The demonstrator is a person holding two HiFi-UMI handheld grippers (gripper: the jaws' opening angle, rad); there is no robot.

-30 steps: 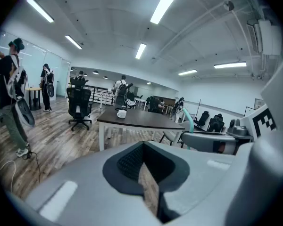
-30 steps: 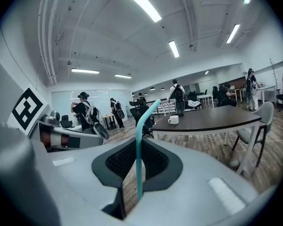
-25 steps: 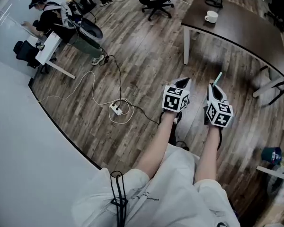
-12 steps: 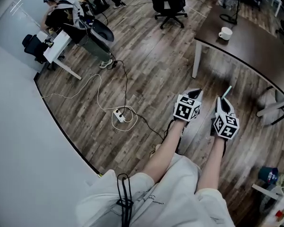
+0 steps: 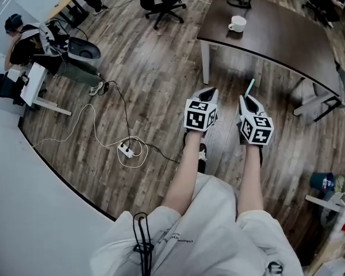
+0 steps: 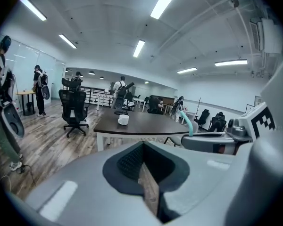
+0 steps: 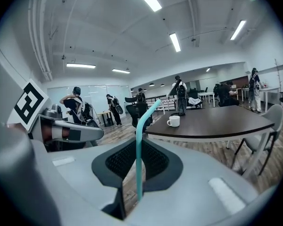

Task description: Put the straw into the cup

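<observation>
Head view: the person stands on wood floor w/ both grippers held out in front. The right gripper (image 5: 245, 99) is clamped on 1 teal straw (image 5: 250, 87). The straw's long axis runs along the jaws and points fwd, away from the person. The left gripper (image 5: 209, 92) is beside it and carries nothing. 1 white cup (image 5: 237, 23) stands on the dark table (image 5: 287, 42), well apart from both tools and almost straight ahead of the right one. So, in my judgement, the coming move is mostly a reach fwd, then the straw tip has to go down to the cup mouth.

Left gripper view: jaws are pressed together, nothing between them. The cup (image 6: 123, 120) is far ahead, a bit to the left of the jaw line. The straw (image 6: 189, 125) shows at the right side.

Right gripper view: jaws are narrow, gripping the straw (image 7: 139, 149) at its lower part; the upper end bends to the right. The cup (image 7: 173, 121) appears just right of that end, but far behind it.

Count: 1 straw, 1 cup, 2 grippers.
</observation>
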